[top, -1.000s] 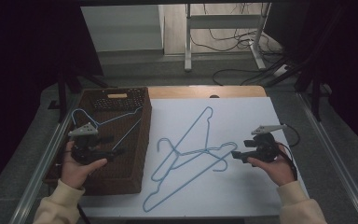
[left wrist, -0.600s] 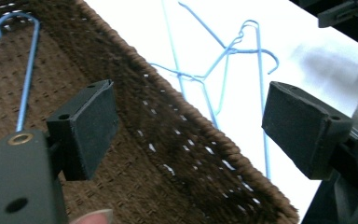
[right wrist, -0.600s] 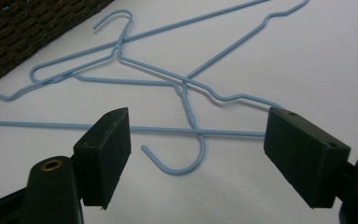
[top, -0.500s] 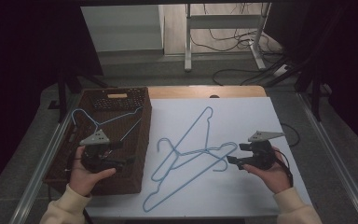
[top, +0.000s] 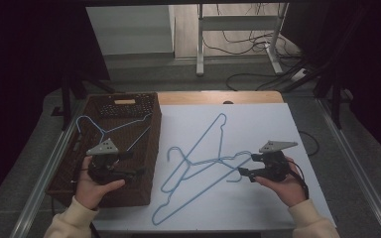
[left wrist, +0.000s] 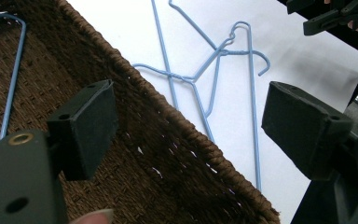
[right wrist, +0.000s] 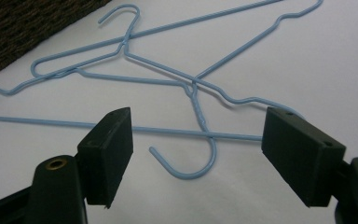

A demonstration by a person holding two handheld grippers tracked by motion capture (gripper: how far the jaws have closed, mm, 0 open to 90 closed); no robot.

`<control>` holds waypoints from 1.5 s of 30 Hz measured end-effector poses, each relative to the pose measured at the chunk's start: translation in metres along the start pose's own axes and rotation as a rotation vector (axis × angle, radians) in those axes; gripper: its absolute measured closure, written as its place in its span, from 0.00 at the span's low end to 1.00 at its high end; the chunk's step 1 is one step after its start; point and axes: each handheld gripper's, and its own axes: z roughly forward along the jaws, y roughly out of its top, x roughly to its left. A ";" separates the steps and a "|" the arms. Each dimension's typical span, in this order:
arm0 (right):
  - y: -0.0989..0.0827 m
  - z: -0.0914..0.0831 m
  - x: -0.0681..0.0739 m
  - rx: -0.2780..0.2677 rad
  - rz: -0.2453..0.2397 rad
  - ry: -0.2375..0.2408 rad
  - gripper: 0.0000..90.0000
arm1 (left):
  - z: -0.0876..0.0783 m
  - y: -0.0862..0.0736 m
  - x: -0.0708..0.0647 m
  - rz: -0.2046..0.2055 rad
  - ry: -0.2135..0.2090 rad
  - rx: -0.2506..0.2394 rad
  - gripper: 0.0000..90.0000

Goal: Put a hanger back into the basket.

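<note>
Three blue wire hangers (top: 206, 161) lie tangled on the white sheet (top: 263, 124). A fourth blue hanger (top: 95, 127) rests inside the brown wicker basket (top: 152, 144) at the left. My left gripper (top: 134, 163) hovers open over the basket's near right part, jaws pointing right at its rim (left wrist: 177, 121), with the tangled hangers (left wrist: 214, 51) beyond. My right gripper (top: 248, 166) is open at the right of the pile. One hanger's hook (right wrist: 196, 161) lies on the sheet between its jaws, which hold nothing.
A wooden table edge (top: 218, 97) shows beyond the sheet. Metal rails (top: 44, 183) run along both sides of the table. A desk frame and cables (top: 258, 44) stand on the floor behind. The other hand's gripper (left wrist: 335, 16) shows at the top right of the left gripper view.
My left gripper has shifted right and nearer over the basket. My right gripper has moved a little left toward the hangers. Both stay open.
</note>
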 end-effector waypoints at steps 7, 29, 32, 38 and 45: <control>0.003 0.009 0.003 0.028 -0.007 -0.009 0.30 | 0.002 0.001 -0.002 0.004 -0.001 0.010 0.21; 0.078 0.137 0.060 0.204 -0.039 0.042 0.48 | 0.002 0.000 -0.003 0.006 0.004 0.017 0.22; 0.082 0.152 0.065 0.227 -0.029 0.037 0.50 | 0.001 -0.001 -0.002 0.003 0.005 0.017 0.22; 0.088 0.175 0.074 0.256 -0.030 0.019 0.59 | 0.002 -0.001 -0.001 0.002 0.007 0.018 0.22; 0.086 0.187 0.074 0.288 -0.015 0.004 0.71 | 0.002 -0.001 -0.001 0.002 0.008 0.020 0.22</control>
